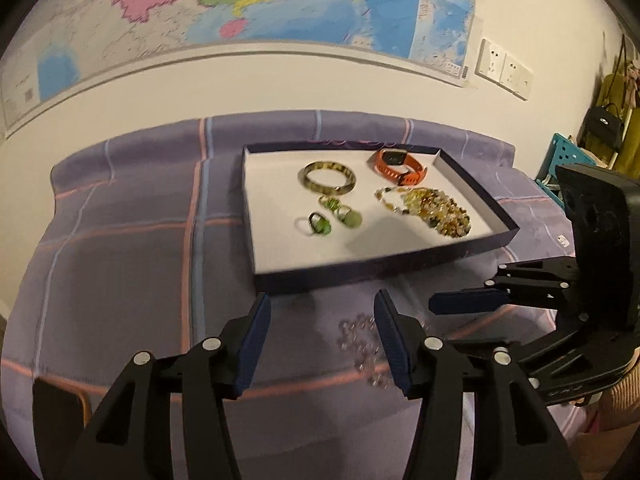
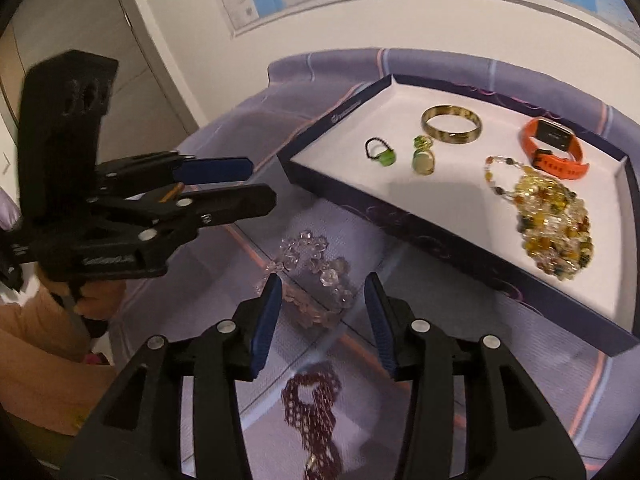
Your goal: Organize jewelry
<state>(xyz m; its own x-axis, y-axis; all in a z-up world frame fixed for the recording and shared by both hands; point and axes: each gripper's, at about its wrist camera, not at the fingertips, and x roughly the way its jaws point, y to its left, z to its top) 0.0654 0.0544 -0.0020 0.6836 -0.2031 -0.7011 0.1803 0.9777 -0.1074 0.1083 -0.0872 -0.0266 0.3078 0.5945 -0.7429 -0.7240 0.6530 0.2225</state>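
A dark blue tray [image 1: 384, 270] [image 2: 400, 216] with a white floor holds a green-gold bangle [image 1: 329, 177] [image 2: 452, 124], an orange watch [image 1: 400, 166] [image 2: 554, 148], a heap of yellow beads [image 1: 436, 210] [image 2: 556, 224] and green rings [image 1: 334, 216] [image 2: 404, 156]. A clear crystal bead string [image 1: 362, 346] [image 2: 316, 276] lies on the cloth in front of the tray. A dark red bead string [image 2: 314, 412] lies nearer. My left gripper [image 1: 322, 316] is open and empty above the cloth. My right gripper [image 2: 322, 294] is open, just over the crystal beads.
The table wears a purple checked cloth [image 1: 120, 260]. A map [image 1: 240, 0] hangs on the wall behind. Wall sockets [image 1: 504, 68] and hanging bags [image 1: 608, 124] are at the right. The right gripper shows in the left wrist view [image 1: 464, 302], the left in the right wrist view [image 2: 256, 184].
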